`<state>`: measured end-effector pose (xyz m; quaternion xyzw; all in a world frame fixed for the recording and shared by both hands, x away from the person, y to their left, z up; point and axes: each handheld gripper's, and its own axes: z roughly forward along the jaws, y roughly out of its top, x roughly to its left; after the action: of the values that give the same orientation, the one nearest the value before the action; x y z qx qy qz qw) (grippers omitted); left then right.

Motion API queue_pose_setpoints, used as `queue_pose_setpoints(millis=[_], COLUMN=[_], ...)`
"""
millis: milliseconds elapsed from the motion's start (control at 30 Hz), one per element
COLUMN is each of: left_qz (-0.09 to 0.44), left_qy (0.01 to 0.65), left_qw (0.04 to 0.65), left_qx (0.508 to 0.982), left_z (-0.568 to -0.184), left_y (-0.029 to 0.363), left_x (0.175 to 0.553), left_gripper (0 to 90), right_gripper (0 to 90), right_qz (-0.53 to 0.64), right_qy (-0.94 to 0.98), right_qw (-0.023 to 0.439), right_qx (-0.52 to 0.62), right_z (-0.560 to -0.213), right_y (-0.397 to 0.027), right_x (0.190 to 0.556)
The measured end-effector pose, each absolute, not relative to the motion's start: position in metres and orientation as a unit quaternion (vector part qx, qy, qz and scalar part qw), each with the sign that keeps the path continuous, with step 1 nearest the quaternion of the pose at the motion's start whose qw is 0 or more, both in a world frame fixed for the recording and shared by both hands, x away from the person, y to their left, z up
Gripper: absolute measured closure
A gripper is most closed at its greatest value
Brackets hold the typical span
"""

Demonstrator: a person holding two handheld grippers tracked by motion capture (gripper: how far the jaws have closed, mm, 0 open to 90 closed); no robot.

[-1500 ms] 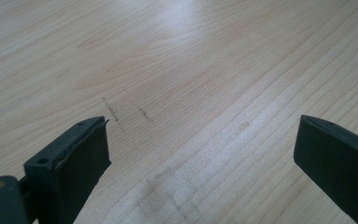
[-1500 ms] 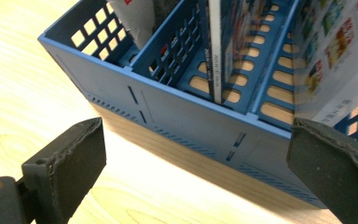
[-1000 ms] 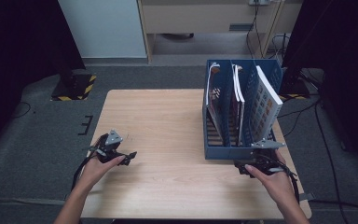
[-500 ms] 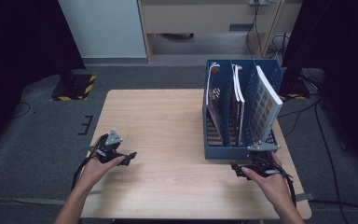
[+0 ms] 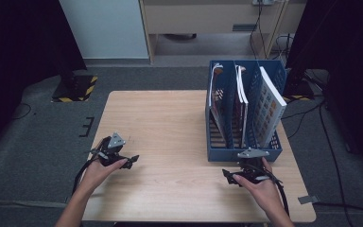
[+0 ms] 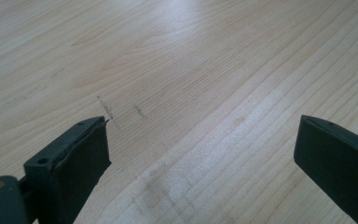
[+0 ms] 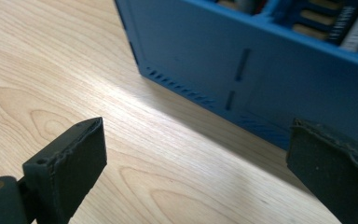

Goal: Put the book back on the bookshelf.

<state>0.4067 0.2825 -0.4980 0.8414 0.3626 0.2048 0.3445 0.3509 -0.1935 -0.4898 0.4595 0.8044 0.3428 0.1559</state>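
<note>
A blue slotted file rack (image 5: 244, 150) stands on the right side of the wooden table (image 5: 170, 118). It holds several upright books, among them a large one with a white edge (image 5: 270, 100) leaning in the rightmost slot. My right gripper (image 5: 228, 175) rests just in front of the rack's near wall and is open. In the right gripper view its jaws (image 7: 198, 126) stand wide apart, with the rack's blue wall (image 7: 242, 60) close ahead and nothing between them. My left gripper (image 5: 133, 160) lies on the table's near left part, open over bare wood (image 6: 200, 126).
A dark floor surrounds the table. A yellow-and-black striped base (image 5: 75, 88) sits on the floor at the far left. A cabinet (image 5: 208, 19) and cables lie beyond the far edge. A piece of tape (image 5: 308, 199) marks the table's near right corner.
My right gripper has shifted a little left and toward the near edge, along the front of the rack. The left gripper has stayed where it was.
</note>
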Motion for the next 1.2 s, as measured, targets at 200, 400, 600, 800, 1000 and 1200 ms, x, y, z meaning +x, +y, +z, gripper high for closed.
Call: queue_pose_setpoints(millis=[200, 400, 600, 800, 1000, 1200], left_qz=[0.204, 0.201, 0.198, 0.195, 0.194, 0.195], left_qy=[0.359, 0.360, 0.363, 0.363, 0.364, 0.367], left_qw=[0.335, 0.325, 0.321, 0.314, 0.311, 0.312], left_qx=[0.847, 0.851, 0.852, 0.855, 0.856, 0.854], left_z=[-0.501, -0.506, -0.510, -0.514, -0.516, -0.515], left_y=[0.280, 0.280, 0.280, 0.279, 0.279, 0.282], left_x=[0.407, 0.407, 0.408, 0.409, 0.410, 0.410], left_gripper=[2.8, 2.9, 2.8, 2.8, 2.9, 2.9], right_gripper=[5.4, 5.8, 5.2, 4.8, 4.5, 1.9], right_qz=[0.338, 0.333, 0.328, 0.334, 0.333, 0.337], right_qy=[0.813, 0.817, 0.817, 0.810, 0.810, 0.807], right_qw=[0.142, 0.136, 0.135, 0.147, 0.163, 0.181], right_qx=[0.452, 0.451, 0.455, 0.459, 0.455, 0.451], right_z=[-0.504, -0.520, -0.530, -0.532, -0.535, -0.539], right_y=[-0.177, -0.165, -0.159, -0.157, -0.155, -0.152], right_x=[0.349, 0.349, 0.351, 0.351, 0.350, 0.350])
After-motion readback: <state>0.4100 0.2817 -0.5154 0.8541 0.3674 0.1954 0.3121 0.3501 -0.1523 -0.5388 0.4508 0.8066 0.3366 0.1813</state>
